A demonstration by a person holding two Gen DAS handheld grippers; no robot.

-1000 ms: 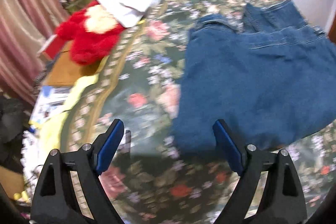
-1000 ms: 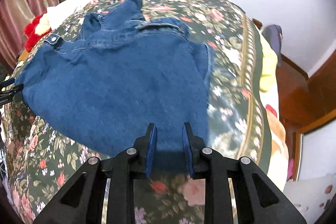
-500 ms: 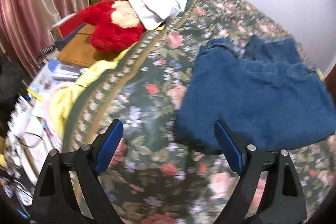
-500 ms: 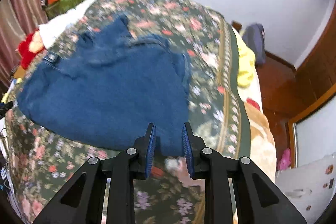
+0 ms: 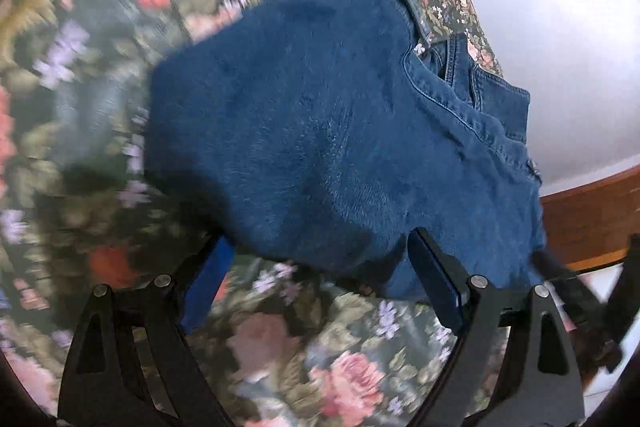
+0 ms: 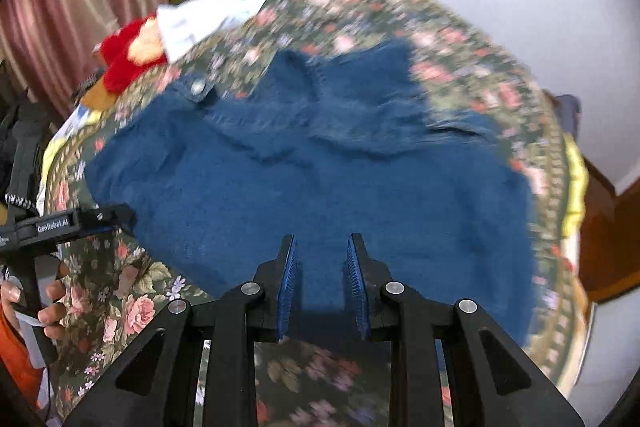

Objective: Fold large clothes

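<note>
The denim garment point(image 6: 320, 179) is deep blue with paler stitched seams and a silvery button. The bedspread point(image 6: 132, 307) beneath it is dark green, strewn with pink, red and lilac flowers, with a gold patterned border. Both tools are black with blue pads point(image 6: 287, 283). Far left, a red and cream plush toy point(image 6: 128, 55) lies beside a white cloth point(image 6: 208, 15); the curtain point(image 6: 72, 7) is striped pink.

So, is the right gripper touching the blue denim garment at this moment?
Cannot tell. In the right wrist view the right gripper sits over the near edge of the denim garment, narrow gap between its fingers, but neither contact nor clearance shows plainly.
</note>
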